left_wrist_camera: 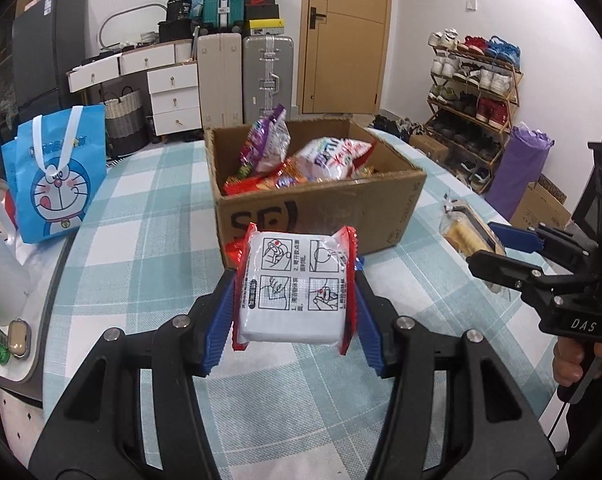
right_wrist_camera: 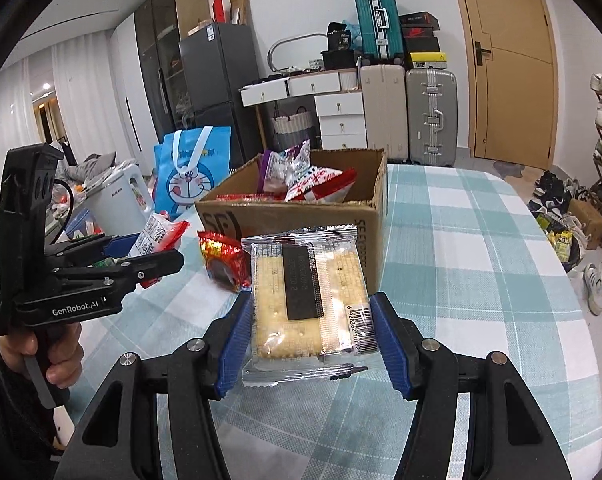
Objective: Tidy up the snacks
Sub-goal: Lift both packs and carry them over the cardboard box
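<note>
My left gripper [left_wrist_camera: 295, 300] is shut on a white snack packet with red ends [left_wrist_camera: 295, 288], held above the table in front of the cardboard box [left_wrist_camera: 321, 208]. My right gripper [right_wrist_camera: 311, 320] is shut on a clear cracker packet [right_wrist_camera: 307, 304], also held near the box [right_wrist_camera: 293, 216]. The box holds several snack bags [left_wrist_camera: 301, 160]. A red snack packet [right_wrist_camera: 223, 260] lies on the table beside the box's front corner. The right gripper with its crackers shows in the left wrist view [left_wrist_camera: 501, 248]; the left gripper with its packet shows in the right wrist view [right_wrist_camera: 149, 248].
A blue Doraemon bag [left_wrist_camera: 57, 176] stands at the table's left side, next to a white appliance [right_wrist_camera: 117, 196]. The table [left_wrist_camera: 149, 220] has a green-and-white check cloth. Suitcases, drawers, a door and a shoe rack [left_wrist_camera: 473, 100] stand behind.
</note>
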`<state>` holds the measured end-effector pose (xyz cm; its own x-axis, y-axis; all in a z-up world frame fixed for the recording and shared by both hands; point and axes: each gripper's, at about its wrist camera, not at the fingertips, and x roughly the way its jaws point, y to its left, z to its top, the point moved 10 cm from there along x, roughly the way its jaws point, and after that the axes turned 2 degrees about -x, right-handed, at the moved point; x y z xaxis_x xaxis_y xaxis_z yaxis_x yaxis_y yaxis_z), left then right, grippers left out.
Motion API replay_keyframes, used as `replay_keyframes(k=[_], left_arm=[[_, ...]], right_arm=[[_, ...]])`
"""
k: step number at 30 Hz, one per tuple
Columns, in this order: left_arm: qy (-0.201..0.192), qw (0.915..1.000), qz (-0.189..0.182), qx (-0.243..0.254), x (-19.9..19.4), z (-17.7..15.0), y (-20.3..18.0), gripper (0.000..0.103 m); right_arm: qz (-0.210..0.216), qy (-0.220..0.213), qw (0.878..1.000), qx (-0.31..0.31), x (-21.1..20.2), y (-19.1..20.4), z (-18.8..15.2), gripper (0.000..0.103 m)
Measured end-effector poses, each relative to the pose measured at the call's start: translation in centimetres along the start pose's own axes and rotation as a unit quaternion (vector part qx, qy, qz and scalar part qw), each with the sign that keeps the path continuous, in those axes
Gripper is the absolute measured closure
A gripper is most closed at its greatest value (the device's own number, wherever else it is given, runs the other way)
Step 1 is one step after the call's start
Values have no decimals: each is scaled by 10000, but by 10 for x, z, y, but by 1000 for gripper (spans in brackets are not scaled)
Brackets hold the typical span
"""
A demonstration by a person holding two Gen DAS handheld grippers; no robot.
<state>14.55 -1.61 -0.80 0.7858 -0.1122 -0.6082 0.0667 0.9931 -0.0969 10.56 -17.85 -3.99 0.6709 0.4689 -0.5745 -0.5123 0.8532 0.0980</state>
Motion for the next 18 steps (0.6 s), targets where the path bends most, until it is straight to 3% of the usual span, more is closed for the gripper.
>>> replay_keyframes(k=[7, 18], left_arm=[[-131, 9999, 70, 0, -9, 20, 7, 51], [-235, 9996, 111, -98, 9, 55, 7, 51]], right_arm=[[-40, -190, 9998, 63, -2, -1, 25, 43], [-39, -344, 9993, 122, 6, -4, 60, 43]])
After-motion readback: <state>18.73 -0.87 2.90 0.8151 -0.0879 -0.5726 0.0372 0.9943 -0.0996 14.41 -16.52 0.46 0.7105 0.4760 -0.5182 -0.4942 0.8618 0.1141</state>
